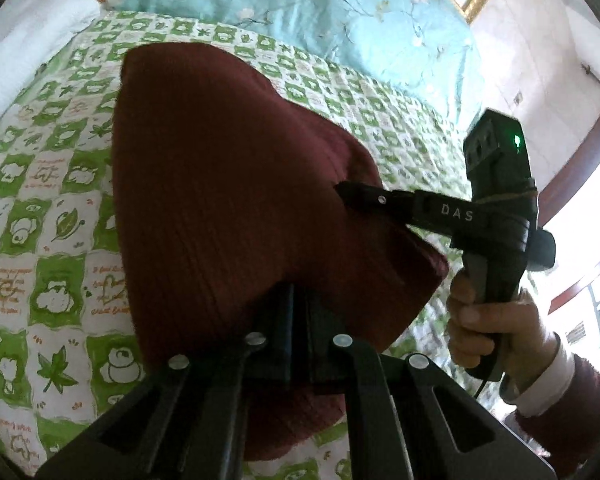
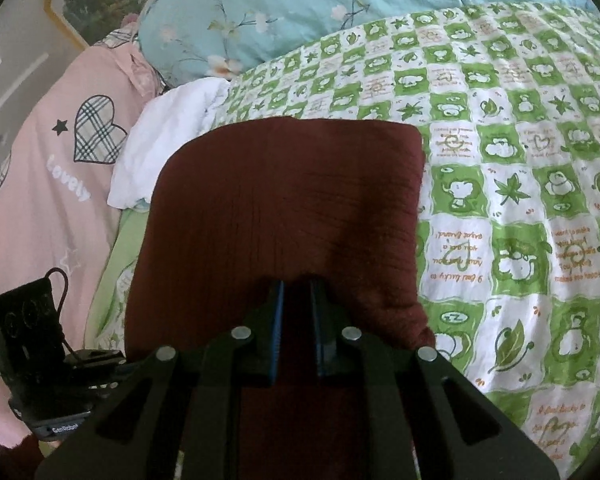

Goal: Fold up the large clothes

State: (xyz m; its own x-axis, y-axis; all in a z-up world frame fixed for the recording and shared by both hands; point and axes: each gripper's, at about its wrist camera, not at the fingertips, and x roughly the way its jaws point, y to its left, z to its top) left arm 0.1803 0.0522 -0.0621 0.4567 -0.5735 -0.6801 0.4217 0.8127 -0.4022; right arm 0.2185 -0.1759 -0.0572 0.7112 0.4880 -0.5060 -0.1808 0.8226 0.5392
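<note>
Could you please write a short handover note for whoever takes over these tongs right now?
Left tongs: shut on the near edge of the dark red garment.
Right tongs: shut on the same garment's edge, further to the right.
Garment lies on the green checked bedsheet, already folded to a compact rectangle.
A pink "Lovely" garment and a white cloth lie beside it.
Left: finish this fold, smooth it flat, release.

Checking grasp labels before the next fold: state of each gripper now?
Left gripper: shut on the dark red ribbed knit garment.
Right gripper: shut on the same garment's near edge.
</note>
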